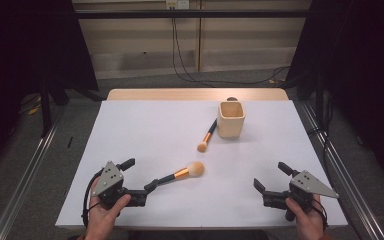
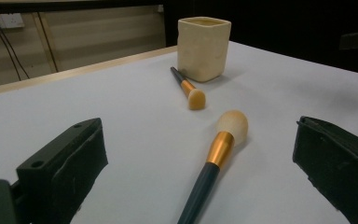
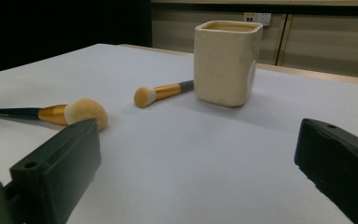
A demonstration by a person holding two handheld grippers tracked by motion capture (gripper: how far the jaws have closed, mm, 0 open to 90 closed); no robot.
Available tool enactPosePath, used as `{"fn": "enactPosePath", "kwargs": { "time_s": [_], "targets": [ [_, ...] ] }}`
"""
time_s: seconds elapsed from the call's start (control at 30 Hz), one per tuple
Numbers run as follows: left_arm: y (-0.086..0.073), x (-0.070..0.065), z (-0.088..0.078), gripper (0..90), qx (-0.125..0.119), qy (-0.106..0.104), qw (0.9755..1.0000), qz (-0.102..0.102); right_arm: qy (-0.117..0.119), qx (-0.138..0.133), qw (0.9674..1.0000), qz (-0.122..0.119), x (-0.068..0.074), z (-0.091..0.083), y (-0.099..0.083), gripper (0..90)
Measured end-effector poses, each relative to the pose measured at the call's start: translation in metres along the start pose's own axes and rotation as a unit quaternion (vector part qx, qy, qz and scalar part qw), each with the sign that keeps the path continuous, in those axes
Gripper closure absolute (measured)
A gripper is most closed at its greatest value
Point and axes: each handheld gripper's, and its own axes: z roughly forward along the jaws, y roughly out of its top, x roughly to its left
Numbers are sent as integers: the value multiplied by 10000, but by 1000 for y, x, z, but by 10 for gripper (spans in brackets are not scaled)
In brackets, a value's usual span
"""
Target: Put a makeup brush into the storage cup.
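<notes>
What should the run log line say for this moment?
left gripper: open, around big brush handle | right gripper: open, holding nothing | small brush: beside cup

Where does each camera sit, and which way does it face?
High view: above the near edge, looking forward and down; both hands, left gripper, right gripper.
Left gripper view: low, along the big brush toward the cup; open jaws.
Right gripper view: low, facing the cup; open jaws.
All share cup, both brushes.

No readable text, label, brand, number or sign anywhere: not on cup, brushes, table or wall.
</notes>
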Motion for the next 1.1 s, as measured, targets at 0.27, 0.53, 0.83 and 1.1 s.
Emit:
{"fn": "enactPosePath", "kwargs": {
  "time_s": [0.27, 0.53, 0.83, 1.1],
  "targets": [
    [8, 2, 12, 26, 60, -105, 9999, 64, 11, 3, 10000, 17, 0, 1, 0, 2],
    [15, 6, 26, 26, 94, -191, 9998, 42, 22, 16, 10000, 35, 0, 2, 0, 2],
    [24, 10, 40, 28, 183, -248, 9995, 120, 32, 20, 10000, 38, 0, 3, 0, 2],
    [40, 15, 56, 33, 166, -321, 9993, 85, 31, 41, 10000, 41, 0, 3, 0, 2]
  ]
}}
